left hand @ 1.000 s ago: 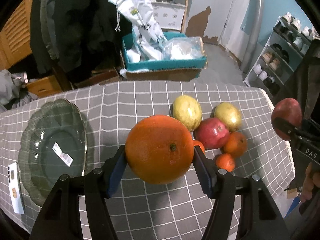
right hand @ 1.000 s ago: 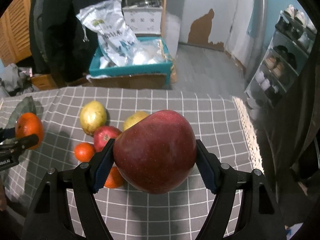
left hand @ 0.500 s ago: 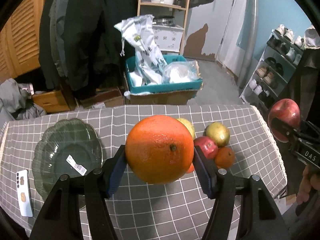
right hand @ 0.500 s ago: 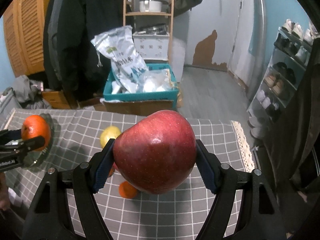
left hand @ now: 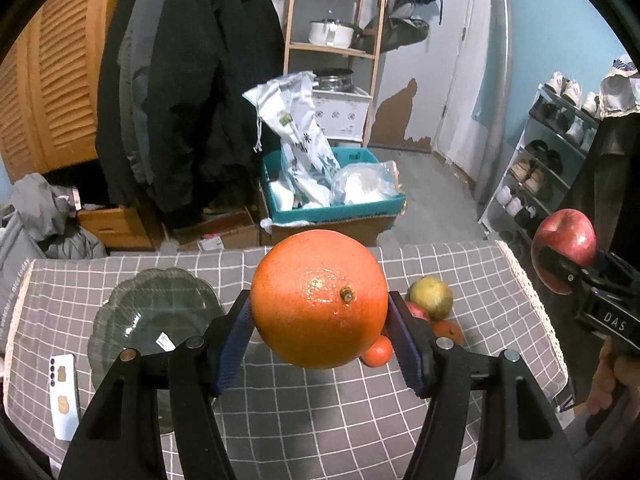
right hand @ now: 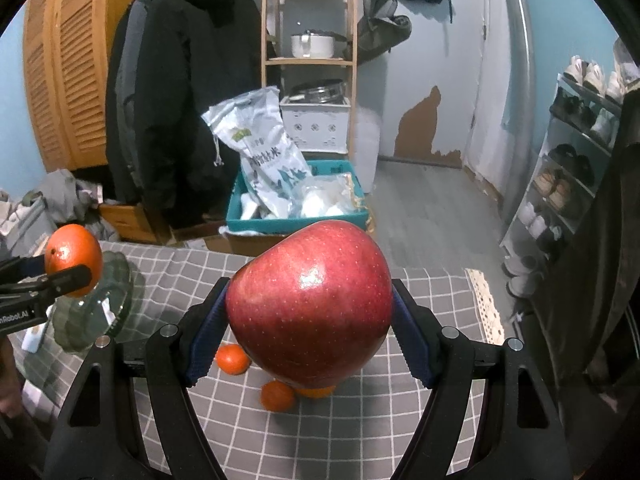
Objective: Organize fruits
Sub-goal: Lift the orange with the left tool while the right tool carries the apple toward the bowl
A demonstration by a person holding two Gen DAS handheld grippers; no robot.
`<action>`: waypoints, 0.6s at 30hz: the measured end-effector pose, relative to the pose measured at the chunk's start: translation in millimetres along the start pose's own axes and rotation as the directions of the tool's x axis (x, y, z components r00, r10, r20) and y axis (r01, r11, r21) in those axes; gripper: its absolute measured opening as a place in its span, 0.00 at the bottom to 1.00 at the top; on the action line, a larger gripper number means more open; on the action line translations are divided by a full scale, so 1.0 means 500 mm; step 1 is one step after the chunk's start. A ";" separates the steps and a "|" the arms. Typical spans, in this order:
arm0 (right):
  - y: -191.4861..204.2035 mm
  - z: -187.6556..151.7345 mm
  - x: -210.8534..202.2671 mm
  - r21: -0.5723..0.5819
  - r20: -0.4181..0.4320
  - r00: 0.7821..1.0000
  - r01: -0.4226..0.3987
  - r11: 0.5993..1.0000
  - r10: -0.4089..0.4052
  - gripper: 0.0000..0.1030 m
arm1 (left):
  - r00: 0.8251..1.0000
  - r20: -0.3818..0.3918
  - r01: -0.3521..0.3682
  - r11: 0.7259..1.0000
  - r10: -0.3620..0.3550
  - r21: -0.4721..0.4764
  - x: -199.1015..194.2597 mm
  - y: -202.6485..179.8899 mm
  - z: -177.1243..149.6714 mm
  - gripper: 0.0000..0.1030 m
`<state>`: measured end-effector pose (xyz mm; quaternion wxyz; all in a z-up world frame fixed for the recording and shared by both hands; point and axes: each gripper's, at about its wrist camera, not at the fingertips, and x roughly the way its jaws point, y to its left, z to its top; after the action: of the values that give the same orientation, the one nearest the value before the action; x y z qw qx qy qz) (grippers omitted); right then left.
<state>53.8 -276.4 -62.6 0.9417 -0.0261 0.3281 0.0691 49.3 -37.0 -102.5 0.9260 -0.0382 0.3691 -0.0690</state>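
Observation:
My left gripper [left hand: 319, 340] is shut on a large orange [left hand: 319, 298], held well above the checked tablecloth [left hand: 320, 412]. My right gripper [right hand: 310, 334] is shut on a big red apple [right hand: 309, 308], also high over the table. The apple [left hand: 564, 254] shows at the right edge of the left wrist view; the orange [right hand: 73, 260] shows at the left of the right wrist view. A green glass plate [left hand: 148, 316] lies on the left of the table. A yellow-green fruit [left hand: 431, 298], a red one [left hand: 418, 312] and small tangerines [left hand: 377, 354] lie in a cluster, partly hidden behind the orange.
A white phone [left hand: 64, 396] lies by the plate near the table's left edge. Beyond the table stand a teal box [left hand: 332, 204] with bags, a wooden shelf [left hand: 332, 48], hanging coats [left hand: 184, 92] and a shoe rack [left hand: 556, 152]. A hand [left hand: 608, 384] holds the right gripper.
Both grippers have risen with their fruit and tilted up, so the table and the fruit cluster sit lower and smaller in view. Neither grip has changed.

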 end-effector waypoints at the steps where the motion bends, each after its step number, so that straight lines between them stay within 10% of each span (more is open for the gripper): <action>1: 0.004 0.002 -0.003 -0.002 0.005 1.000 -0.003 1.000 0.003 0.74 | 1.000 0.005 0.000 1.000 0.000 -0.001 -0.003 0.001 0.002 0.64; 18: 0.081 0.042 -0.007 -0.046 0.039 0.997 -0.065 0.997 0.066 0.74 | 0.997 0.073 -0.033 0.999 0.035 -0.032 -0.057 0.057 0.016 0.64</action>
<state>57.9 -234.8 -44.3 0.9446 -0.0350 0.3080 0.1078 37.2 -4.1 -81.1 0.9394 -0.0487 0.3362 -0.0460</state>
